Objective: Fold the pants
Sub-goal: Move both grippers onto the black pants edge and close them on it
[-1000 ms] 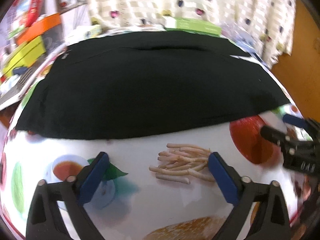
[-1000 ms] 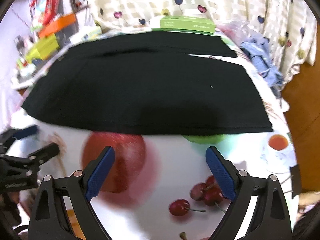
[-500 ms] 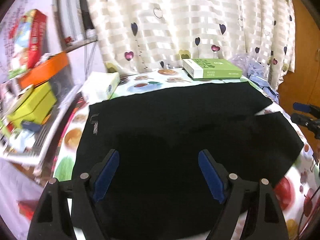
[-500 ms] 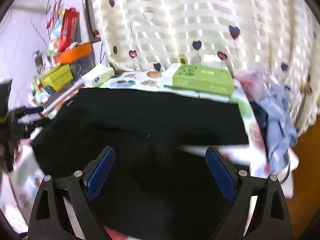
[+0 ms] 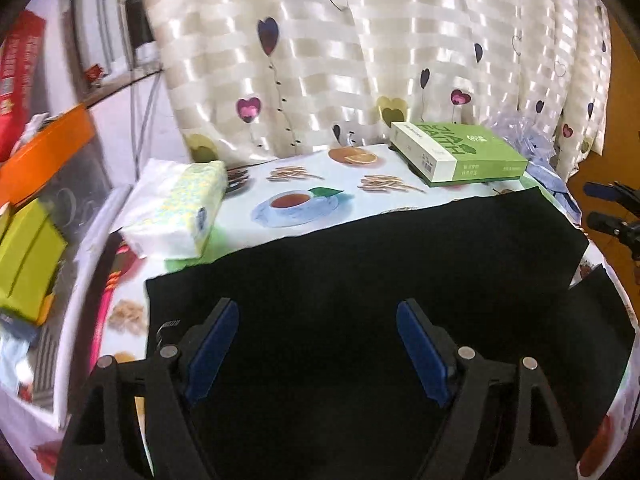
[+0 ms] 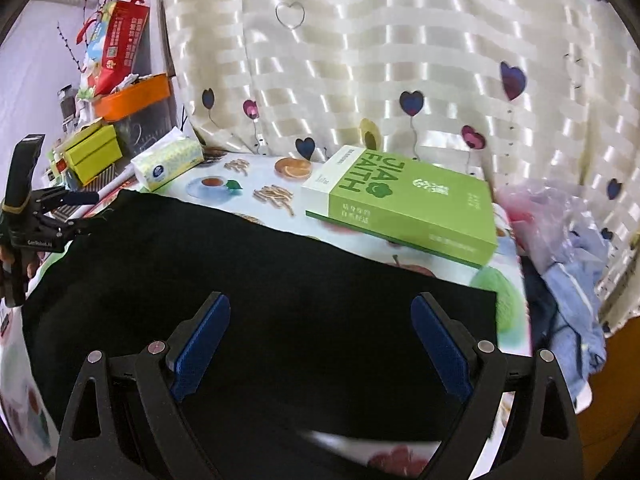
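Observation:
The black pants [image 5: 360,280] lie flat on the table, spread left to right. In the right wrist view the pants [image 6: 280,300] fill the lower middle. My left gripper [image 5: 318,332] is open and empty, hovering over the left part of the pants. My right gripper [image 6: 320,328] is open and empty over the right part. The right gripper also shows at the right edge of the left wrist view [image 5: 612,212]. The left gripper shows at the left edge of the right wrist view [image 6: 68,216].
A green box [image 5: 456,156] and a tissue pack [image 5: 180,208] sit on the fruit-print tablecloth [image 5: 300,200] behind the pants. Boxes crowd a shelf at the left [image 5: 32,200]. Blue clothes [image 6: 576,280] lie at the right. A curtain [image 6: 380,60] hangs behind.
Both grippers have moved forward from the table's near edge over the pants toward their far edge. Both stayed open and empty.

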Motion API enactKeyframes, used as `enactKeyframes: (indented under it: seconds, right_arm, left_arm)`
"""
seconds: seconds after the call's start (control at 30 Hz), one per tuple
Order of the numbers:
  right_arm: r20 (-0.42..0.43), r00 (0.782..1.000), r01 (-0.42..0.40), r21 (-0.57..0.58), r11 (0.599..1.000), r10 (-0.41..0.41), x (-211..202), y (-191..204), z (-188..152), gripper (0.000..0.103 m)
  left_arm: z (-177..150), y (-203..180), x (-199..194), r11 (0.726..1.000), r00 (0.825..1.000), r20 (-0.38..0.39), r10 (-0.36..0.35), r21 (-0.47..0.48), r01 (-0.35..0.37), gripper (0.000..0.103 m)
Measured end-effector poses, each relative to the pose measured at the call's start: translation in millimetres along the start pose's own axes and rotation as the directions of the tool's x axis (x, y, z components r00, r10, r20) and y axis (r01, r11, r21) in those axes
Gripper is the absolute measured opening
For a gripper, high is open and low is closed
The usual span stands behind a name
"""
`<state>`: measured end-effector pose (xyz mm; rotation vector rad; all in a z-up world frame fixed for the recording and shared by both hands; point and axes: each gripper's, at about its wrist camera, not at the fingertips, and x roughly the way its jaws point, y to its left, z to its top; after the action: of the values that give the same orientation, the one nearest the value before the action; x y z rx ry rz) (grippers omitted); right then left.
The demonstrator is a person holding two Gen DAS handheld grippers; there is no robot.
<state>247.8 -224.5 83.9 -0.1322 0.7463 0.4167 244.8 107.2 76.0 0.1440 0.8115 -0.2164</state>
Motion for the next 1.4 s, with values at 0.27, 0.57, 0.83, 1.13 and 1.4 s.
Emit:
enactKeyframes:
  seconds: [0.27, 0.57, 0.83, 1.13, 1.4]
  right_arm:
    - [-0.055, 0.996, -0.062, 0.034, 0.997, 0.064, 52, -14, 23, 0.092]
    - [-0.146, 0.982, -0.133, -0.097, 0.986, 0.118, 111, 1, 42, 0.071]
    - [-0.212, 0.967, -0.171, -0.123, 0.978, 0.142, 146, 2, 44, 0.058]
    - [-0.245, 0.957, -0.189, -0.13, 0.973, 0.153, 158, -9, 46, 0.059]
    - [-0.262, 0.947, -0.234, -0.18, 0.955, 0.183, 158, -3, 44, 0.059]
  left_arm:
    - [20, 2, 43, 0.998, 0.997, -0.053, -0.054, 0.012, 0.055, 0.083]
    - [49, 6, 93, 0.99, 0.984, -0.154, -0.093, 0.095, 0.108, 0.08]
    - [60, 16, 127, 0.978, 0.961, -0.205, -0.184, 0.058, 0.2, 0.077]
    - [60, 23, 141, 0.971, 0.949, -0.257, -0.181, 0.104, 0.213, 0.077]
    - [55, 29, 143, 0.963, 0.949, -0.242, -0.2, 0.131, 0.236, 0.078]
